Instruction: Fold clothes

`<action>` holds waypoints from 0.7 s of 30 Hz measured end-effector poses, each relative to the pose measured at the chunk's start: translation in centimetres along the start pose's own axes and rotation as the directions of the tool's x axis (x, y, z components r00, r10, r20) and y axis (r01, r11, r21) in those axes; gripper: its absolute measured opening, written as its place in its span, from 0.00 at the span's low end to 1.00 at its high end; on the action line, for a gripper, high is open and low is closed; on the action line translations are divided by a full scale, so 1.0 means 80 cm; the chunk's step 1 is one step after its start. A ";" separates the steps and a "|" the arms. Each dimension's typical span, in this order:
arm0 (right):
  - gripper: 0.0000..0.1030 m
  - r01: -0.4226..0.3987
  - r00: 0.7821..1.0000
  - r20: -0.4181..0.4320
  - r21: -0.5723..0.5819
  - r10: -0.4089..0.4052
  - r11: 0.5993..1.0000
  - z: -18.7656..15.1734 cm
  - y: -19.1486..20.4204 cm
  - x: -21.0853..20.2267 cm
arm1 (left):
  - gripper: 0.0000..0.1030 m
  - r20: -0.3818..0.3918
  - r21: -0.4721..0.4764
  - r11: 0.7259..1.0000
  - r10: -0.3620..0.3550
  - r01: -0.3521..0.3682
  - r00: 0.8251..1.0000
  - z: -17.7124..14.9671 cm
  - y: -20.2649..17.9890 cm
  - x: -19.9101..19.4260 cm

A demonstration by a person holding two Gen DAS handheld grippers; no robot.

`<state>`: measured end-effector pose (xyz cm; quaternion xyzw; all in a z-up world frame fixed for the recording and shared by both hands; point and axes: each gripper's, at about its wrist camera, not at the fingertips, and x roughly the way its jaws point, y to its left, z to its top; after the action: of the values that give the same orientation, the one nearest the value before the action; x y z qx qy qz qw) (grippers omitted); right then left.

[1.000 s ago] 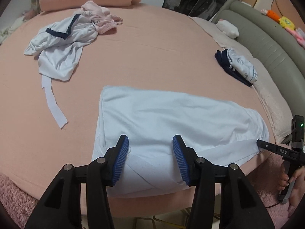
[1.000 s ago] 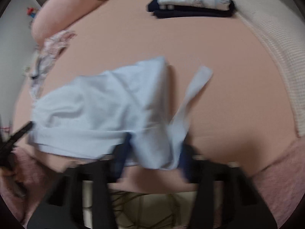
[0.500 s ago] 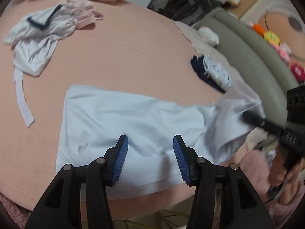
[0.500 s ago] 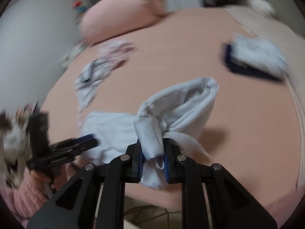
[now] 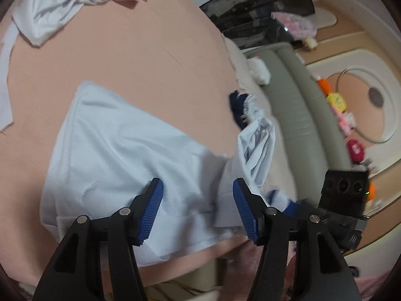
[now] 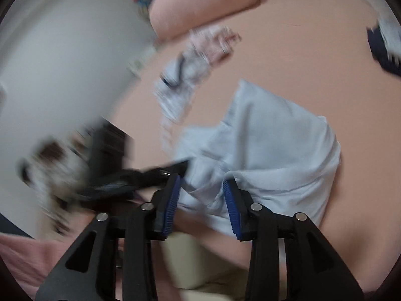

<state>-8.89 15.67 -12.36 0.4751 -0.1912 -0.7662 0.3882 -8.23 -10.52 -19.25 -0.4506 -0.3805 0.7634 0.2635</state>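
Observation:
A pale blue garment (image 5: pixel 125 150) lies on the pink bed (image 5: pixel 150 57) near its front edge. Its right end (image 5: pixel 255 150) is lifted and bunched, folding back toward the middle. My left gripper (image 5: pixel 198 200) hovers open over the garment's near hem, with cloth below the gap. In the right wrist view the same garment (image 6: pixel 275 138) shows a fold doubled over. My right gripper (image 6: pixel 201 195) stands open with bunched cloth lying in the gap. The left gripper (image 6: pixel 150 173) appears as a black blur beside it. The right gripper (image 5: pixel 290 204) sits just right of my left one.
An unfolded heap of white, navy-trimmed and pink clothes (image 5: pixel 50 7) lies at the far left (image 6: pixel 185 75). A folded navy and white stack (image 5: pixel 240 107) sits at the right. A pink bolster (image 6: pixel 200 7) lines the back. A grey-green padded headboard (image 5: pixel 300 115) curves along the right.
The right gripper, shut on the garment's right end half a second ago, has carried it leftward and opened. The left gripper stayed open and swung to the right.

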 end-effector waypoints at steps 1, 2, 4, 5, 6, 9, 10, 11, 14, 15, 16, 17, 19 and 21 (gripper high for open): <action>0.40 -0.019 0.999 0.047 0.021 0.018 1.000 0.002 -0.004 -0.018 | 0.58 0.002 0.005 1.000 -0.012 0.012 1.000 -0.001 -0.003 0.000; 0.40 -0.023 0.994 0.105 0.036 0.019 0.999 0.002 -0.008 -0.039 | 0.58 0.004 0.017 1.000 -0.019 0.019 1.000 -0.002 -0.007 0.000; 0.42 0.012 0.973 0.227 0.081 -0.030 0.997 0.001 -0.022 -0.078 | 0.59 -0.006 0.049 0.998 -0.029 0.029 1.000 -0.005 -0.017 0.004; 0.42 0.074 0.954 0.278 0.131 -0.108 0.989 0.000 -0.035 -0.093 | 0.60 -0.013 0.065 0.997 -0.032 0.033 0.999 -0.007 -0.023 0.007; 0.42 0.143 0.936 0.295 0.179 -0.192 0.973 -0.001 -0.049 -0.099 | 0.60 -0.019 0.080 0.996 -0.025 0.026 1.000 -0.009 -0.029 0.013; 0.42 0.367 0.909 0.132 0.198 -0.395 0.909 -0.004 -0.088 -0.070 | 0.60 -0.027 0.094 0.995 -0.014 0.017 1.000 -0.007 -0.033 0.020; 0.42 0.388 0.909 0.089 0.167 -0.406 0.906 -0.009 -0.091 -0.058 | 0.60 -0.029 0.097 0.995 -0.013 0.015 0.999 -0.005 -0.034 0.022; 0.42 0.408 0.907 0.046 0.135 -0.418 0.903 -0.015 -0.094 -0.047 | 0.60 -0.031 0.100 0.995 -0.011 0.014 0.999 -0.004 -0.035 0.024; 0.42 0.397 0.918 -0.015 0.111 -0.397 0.911 -0.030 -0.095 -0.023 | 0.69 -0.038 0.109 0.994 -0.005 0.009 0.999 -0.001 -0.038 0.029; 0.42 0.388 0.921 -0.020 0.107 -0.388 0.916 -0.034 -0.095 -0.020 | 0.76 -0.040 0.112 0.994 -0.003 0.008 0.999 0.000 -0.039 0.031; 0.42 0.382 0.924 -0.018 0.101 -0.382 0.919 -0.036 -0.096 -0.020 | 0.77 -0.042 0.115 0.993 -0.002 0.006 0.999 0.001 -0.040 0.032; 0.42 0.379 0.925 -0.017 0.095 -0.379 0.921 -0.037 -0.095 -0.018 | 0.77 -0.049 0.125 0.992 -0.003 0.009 0.999 0.001 -0.044 0.037; 0.42 0.377 0.926 -0.019 0.084 -0.377 0.922 -0.035 -0.092 -0.014 | 0.78 -0.054 0.161 0.987 0.036 -0.027 0.998 -0.003 -0.053 0.049; 0.42 0.382 0.924 -0.018 0.072 -0.381 0.922 -0.035 -0.088 -0.012 | 0.78 -0.053 0.199 0.977 0.086 -0.074 0.995 -0.007 -0.061 0.061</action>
<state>-9.15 20.99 -17.79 0.5185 -0.1227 -0.8187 0.2142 -9.68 -3.87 -17.78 -0.4605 -0.2765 0.7930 0.2875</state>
